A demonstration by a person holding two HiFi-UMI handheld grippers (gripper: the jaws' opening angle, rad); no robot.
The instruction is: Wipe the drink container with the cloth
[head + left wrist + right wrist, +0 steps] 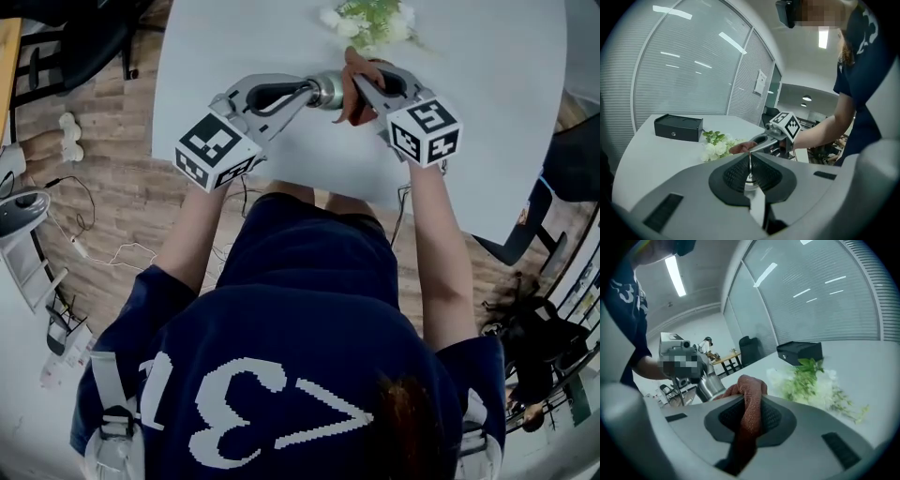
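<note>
Left gripper (307, 92) clamps drink container (329, 90) — right gripper (362, 87) pinches cloth (751, 391).

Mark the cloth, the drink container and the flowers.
cloth (749, 408), right gripper view, fold pinched between the jaws.
drink container (327, 91), head view, steel side wall.
flowers (808, 380), right gripper view, green leaves.

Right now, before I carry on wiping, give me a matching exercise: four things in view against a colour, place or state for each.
Things:
1 drink container
2 cloth
3 flowers
4 box

Descriptions:
A black, standing on the table
B reddish-brown, pinched in the right gripper
C white and green, lying on the table
D shiny metal, pinched by its rim in the left gripper

Pairs: 1-D, 2-B, 3-C, 4-A
</note>
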